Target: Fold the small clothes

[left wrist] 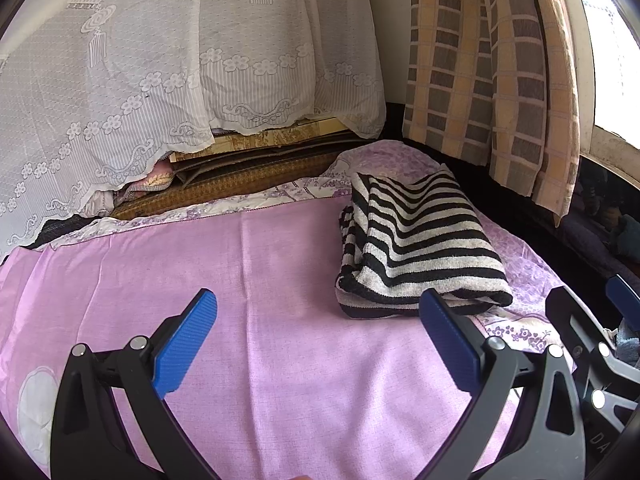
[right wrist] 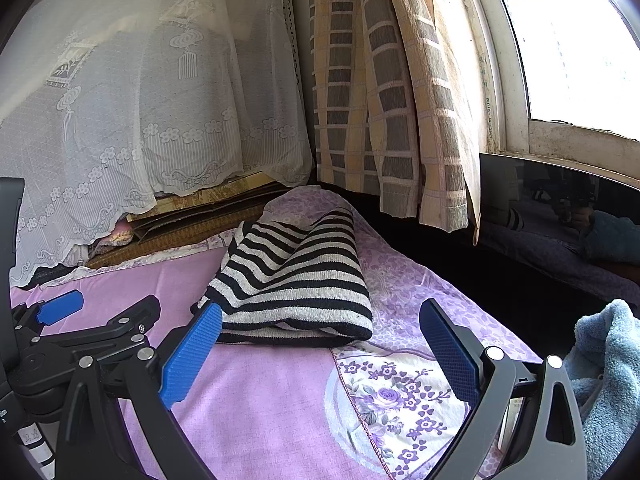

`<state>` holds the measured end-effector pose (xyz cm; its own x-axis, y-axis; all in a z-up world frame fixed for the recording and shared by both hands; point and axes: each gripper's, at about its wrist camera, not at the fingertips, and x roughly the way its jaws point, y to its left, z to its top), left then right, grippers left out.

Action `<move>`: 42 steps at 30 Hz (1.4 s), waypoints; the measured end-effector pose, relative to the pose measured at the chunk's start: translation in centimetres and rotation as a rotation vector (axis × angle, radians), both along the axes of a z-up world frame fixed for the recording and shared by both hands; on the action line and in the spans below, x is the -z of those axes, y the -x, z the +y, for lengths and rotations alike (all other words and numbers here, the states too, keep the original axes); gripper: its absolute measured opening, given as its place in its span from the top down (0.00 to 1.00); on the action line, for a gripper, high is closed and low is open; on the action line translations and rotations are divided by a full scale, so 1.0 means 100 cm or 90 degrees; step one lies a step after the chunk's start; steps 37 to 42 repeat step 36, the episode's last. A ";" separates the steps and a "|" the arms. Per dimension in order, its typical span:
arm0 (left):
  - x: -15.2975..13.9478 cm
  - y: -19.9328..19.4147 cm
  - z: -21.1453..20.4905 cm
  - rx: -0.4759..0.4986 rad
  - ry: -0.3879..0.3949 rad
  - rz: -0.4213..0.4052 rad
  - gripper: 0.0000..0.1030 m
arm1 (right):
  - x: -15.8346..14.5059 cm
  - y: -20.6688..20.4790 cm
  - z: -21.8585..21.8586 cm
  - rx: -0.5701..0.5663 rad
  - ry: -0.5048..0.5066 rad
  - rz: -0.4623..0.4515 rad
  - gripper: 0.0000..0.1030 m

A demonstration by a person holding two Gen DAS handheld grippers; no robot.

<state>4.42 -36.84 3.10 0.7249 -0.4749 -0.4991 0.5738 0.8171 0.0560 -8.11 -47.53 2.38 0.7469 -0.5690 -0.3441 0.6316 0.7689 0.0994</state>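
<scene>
**Q:** Left wrist view: what is shown?

**A:** The left gripper [left wrist: 318, 312] hovers over the pink sheet [left wrist: 260, 280], its jaws spread wide and holding nothing. The striped garment [left wrist: 420, 240], black and white, lies already folded into a compact stack to the right, just beyond the right-hand blue pad. The wide jaws suggest a released or not-yet-taken hold.

**Q:** Right wrist view?

**A:** The right gripper [right wrist: 320, 328] likewise has its jaws parted and empty, bracketing the near edge of the striped garment without touching it. The left gripper appears at the left margin. A pale blue towel [right wrist: 608, 380] sits bunched at the right edge, probably awaiting its turn.

**Q:** And the surface and room?

**A:** The surface is a bed: the pink sheet overlies a purple floral cover [right wrist: 400, 400]. A white lace drape [right wrist: 140, 120] covers items behind; a checked curtain [right wrist: 392, 100] hangs beside a bright window [right wrist: 580, 40].
</scene>
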 end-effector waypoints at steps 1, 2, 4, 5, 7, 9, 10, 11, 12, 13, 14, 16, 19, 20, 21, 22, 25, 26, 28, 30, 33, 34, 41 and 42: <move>0.000 0.000 0.000 0.000 0.000 0.000 0.04 | 0.000 0.000 0.000 0.000 0.000 0.000 0.03; 0.000 0.000 0.000 0.000 0.000 -0.001 0.04 | 0.000 0.000 0.000 0.000 0.000 0.000 0.03; 0.000 0.000 0.000 0.000 0.000 -0.001 0.04 | 0.000 0.000 0.000 0.000 0.000 0.000 0.03; 0.000 0.000 0.000 0.000 0.000 0.000 0.04 | 0.000 0.000 0.000 0.000 -0.001 0.000 0.03; 0.000 0.000 0.000 0.000 0.000 0.000 0.04 | 0.000 0.000 0.000 0.000 0.000 0.000 0.03; -0.001 0.000 0.000 0.000 0.000 -0.001 0.04 | 0.000 0.000 -0.001 -0.001 -0.001 0.000 0.03; -0.001 0.000 0.000 0.000 0.000 0.000 0.04 | 0.000 0.000 -0.001 -0.001 -0.001 0.000 0.03; 0.000 0.000 0.000 0.000 0.000 0.000 0.04 | 0.000 0.000 -0.001 -0.001 -0.001 0.000 0.03; 0.000 0.000 0.000 0.000 0.001 0.001 0.04 | 0.000 0.000 0.000 -0.001 -0.001 0.000 0.03; 0.000 0.000 0.001 0.001 0.001 0.003 0.04 | 0.000 0.000 0.000 -0.001 -0.001 -0.001 0.03; 0.001 -0.001 0.001 0.002 0.002 0.005 0.04 | 0.000 0.000 0.000 0.000 -0.001 0.000 0.03; 0.003 -0.001 0.001 0.002 0.003 0.008 0.04 | 0.000 -0.001 -0.001 -0.001 -0.001 0.000 0.03; 0.003 -0.001 0.002 0.003 0.003 0.006 0.04 | 0.000 -0.001 -0.001 -0.001 -0.001 0.000 0.03; 0.003 0.000 0.002 0.003 0.004 0.002 0.04 | 0.000 -0.001 -0.001 0.000 -0.002 -0.001 0.03; 0.003 0.001 0.003 0.002 0.005 -0.005 0.04 | 0.000 0.000 -0.001 0.000 -0.002 -0.001 0.03; 0.002 0.002 0.002 -0.001 0.004 -0.012 0.04 | 0.002 0.000 0.000 0.001 -0.003 -0.001 0.03; 0.001 0.003 0.003 -0.003 0.005 -0.013 0.04 | 0.001 0.000 -0.001 0.001 -0.003 -0.001 0.03; 0.001 0.002 0.002 0.000 0.004 -0.009 0.04 | 0.002 0.000 -0.001 0.001 -0.002 -0.001 0.03; 0.001 0.001 0.001 0.002 0.000 -0.001 0.04 | 0.004 -0.001 -0.001 0.003 -0.002 0.001 0.03; 0.002 -0.001 -0.001 0.000 -0.006 0.008 0.04 | 0.005 -0.001 0.000 0.003 -0.003 0.002 0.03; 0.002 -0.001 -0.001 -0.003 -0.006 0.006 0.04 | 0.005 -0.001 0.000 0.003 -0.002 0.003 0.03; 0.002 -0.001 -0.001 -0.003 -0.007 0.004 0.04 | 0.005 -0.001 0.000 0.003 -0.003 0.002 0.03; 0.001 -0.001 0.000 -0.003 -0.005 0.003 0.04 | 0.005 -0.001 0.000 0.003 -0.003 0.002 0.03; 0.001 -0.001 0.000 -0.003 -0.005 0.003 0.04 | 0.005 -0.001 0.000 0.003 -0.003 0.002 0.03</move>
